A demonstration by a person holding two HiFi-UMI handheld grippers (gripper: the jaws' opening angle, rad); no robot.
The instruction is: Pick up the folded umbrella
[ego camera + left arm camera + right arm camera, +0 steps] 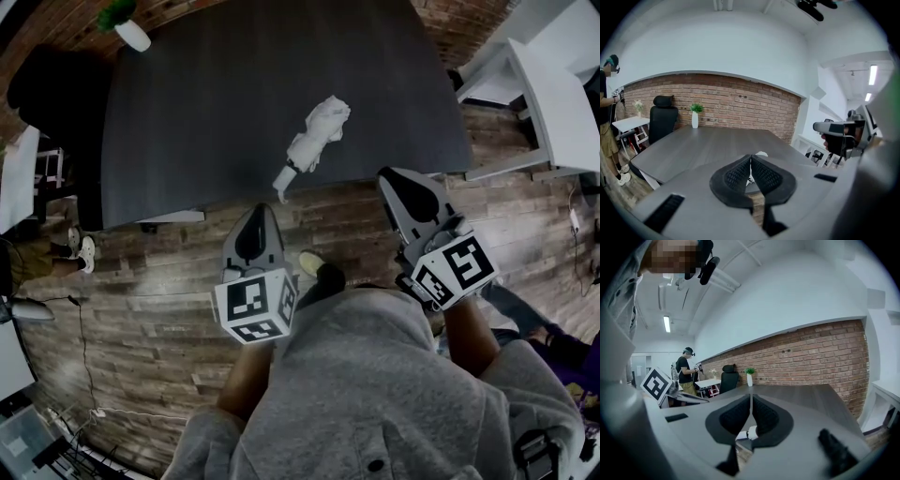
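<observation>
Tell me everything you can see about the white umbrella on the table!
The umbrella is white and folded up, its cloth loosely bunched and crumpled rather than wrapped tight. A short white handle sticks out at one end, with a dark band where it meets the cloth. It lies flat and slanted on the dark grey table, the handle end reaching the edge nearest the person. Only the table touches it.

The umbrella [316, 137] is white and folded, its fabric loosely crumpled. It lies flat and slantwise on the dark table [206, 112], near the front edge, with its narrow handle end reaching that edge.
</observation>
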